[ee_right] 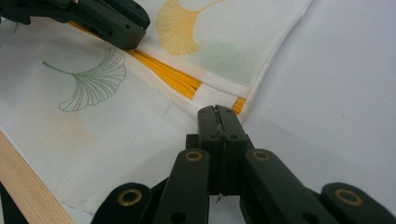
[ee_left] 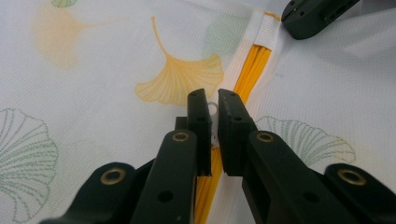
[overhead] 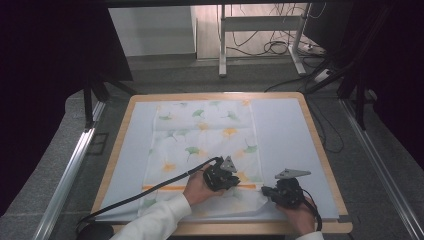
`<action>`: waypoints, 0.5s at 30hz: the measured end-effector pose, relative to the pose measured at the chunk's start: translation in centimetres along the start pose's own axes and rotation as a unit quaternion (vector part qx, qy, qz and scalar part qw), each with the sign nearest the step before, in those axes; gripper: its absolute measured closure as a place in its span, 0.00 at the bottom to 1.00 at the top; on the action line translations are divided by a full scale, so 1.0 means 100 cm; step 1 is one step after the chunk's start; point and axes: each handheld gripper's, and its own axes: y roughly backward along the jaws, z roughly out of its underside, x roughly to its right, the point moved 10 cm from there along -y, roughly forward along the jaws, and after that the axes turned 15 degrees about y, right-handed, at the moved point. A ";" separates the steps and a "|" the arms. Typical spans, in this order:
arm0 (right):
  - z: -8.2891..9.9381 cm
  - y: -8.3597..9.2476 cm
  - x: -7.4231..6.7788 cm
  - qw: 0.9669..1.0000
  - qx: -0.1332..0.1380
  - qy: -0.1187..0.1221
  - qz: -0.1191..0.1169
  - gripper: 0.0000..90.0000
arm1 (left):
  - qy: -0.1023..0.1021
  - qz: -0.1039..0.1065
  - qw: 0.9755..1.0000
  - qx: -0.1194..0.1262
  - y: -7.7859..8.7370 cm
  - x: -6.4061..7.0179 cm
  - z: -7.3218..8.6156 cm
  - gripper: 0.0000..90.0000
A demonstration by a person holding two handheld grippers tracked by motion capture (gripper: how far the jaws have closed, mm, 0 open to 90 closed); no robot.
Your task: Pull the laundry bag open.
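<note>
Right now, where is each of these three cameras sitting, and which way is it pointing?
High view: above the person's side, facing forward and down at the table; forearms, left hand-held gripper and right hand-held gripper show.
Left gripper view: rides the left hand-held gripper, looking along its jaws, nearly shut on the white zipper pull.
Right gripper view: rides the right hand-held gripper, jaws pinched on the bag's edge.
Shared: the ginkgo-print mesh bag and its orange zipper.
</note>
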 end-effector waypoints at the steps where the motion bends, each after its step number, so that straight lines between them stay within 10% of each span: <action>1: 0.000 0.000 0.000 1.000 0.000 0.000 0.000 1.00 | 0.000 0.000 1.000 -0.001 0.000 0.000 0.000 0.95; 15: 0.000 0.000 0.000 1.000 0.000 0.001 0.000 1.00 | 0.010 0.000 1.000 -0.001 0.007 -0.005 0.007 0.94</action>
